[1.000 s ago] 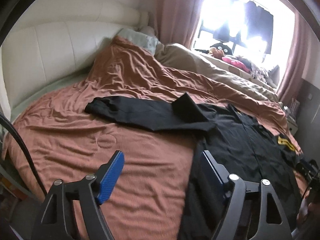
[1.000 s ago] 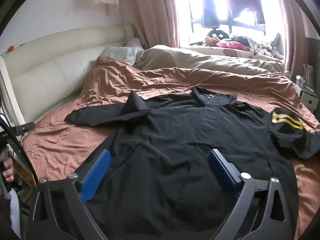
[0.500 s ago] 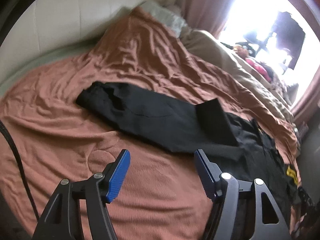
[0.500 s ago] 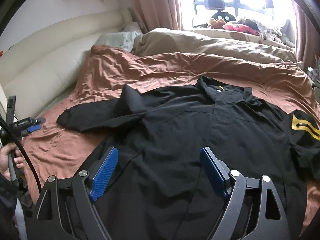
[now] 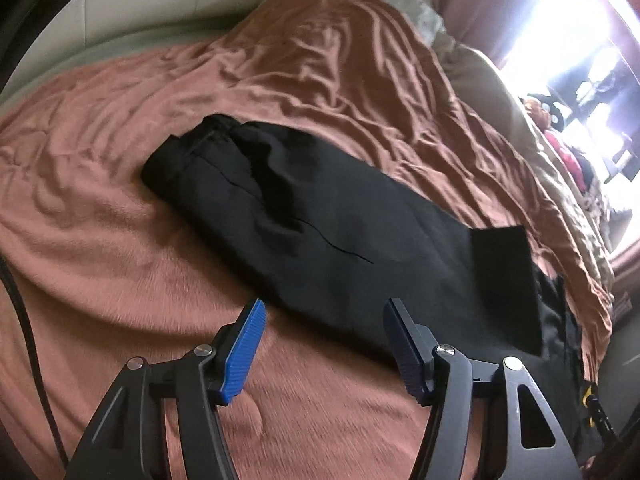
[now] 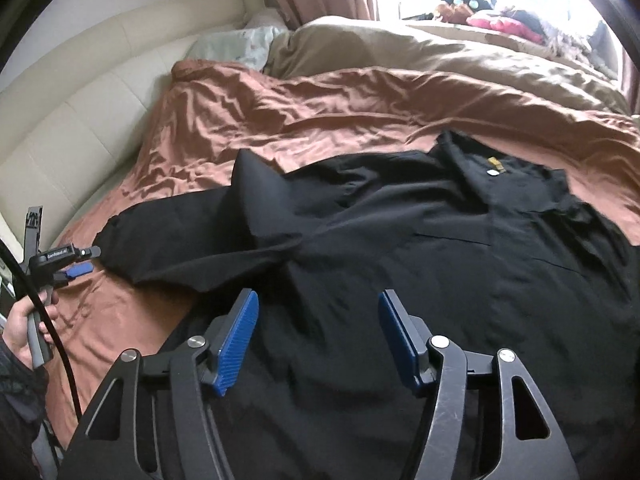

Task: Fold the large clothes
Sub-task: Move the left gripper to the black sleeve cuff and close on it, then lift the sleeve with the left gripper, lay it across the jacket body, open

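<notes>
A large black shirt (image 6: pixel 420 264) lies spread face-up on a brown bedspread (image 6: pixel 320 108), collar away from me. Its long left sleeve (image 5: pixel 312 216) stretches out to the left, cuff (image 5: pixel 192 152) at the far end. My left gripper (image 5: pixel 322 320) is open and empty, just above the sleeve's near edge. It also shows at the left edge of the right wrist view (image 6: pixel 76 264), held by a hand. My right gripper (image 6: pixel 318 316) is open and empty above the shirt's lower front.
A cream padded headboard (image 6: pixel 80 120) runs along the left. A beige duvet (image 6: pixel 440 56) and a pale pillow (image 6: pixel 240 46) lie at the far side, with toys on the bright window sill (image 6: pixel 480 8). A black cable (image 5: pixel 20 312) hangs at left.
Both grippers have moved forward and lower toward the shirt. The left gripper has closed in on the sleeve. Both stay open.
</notes>
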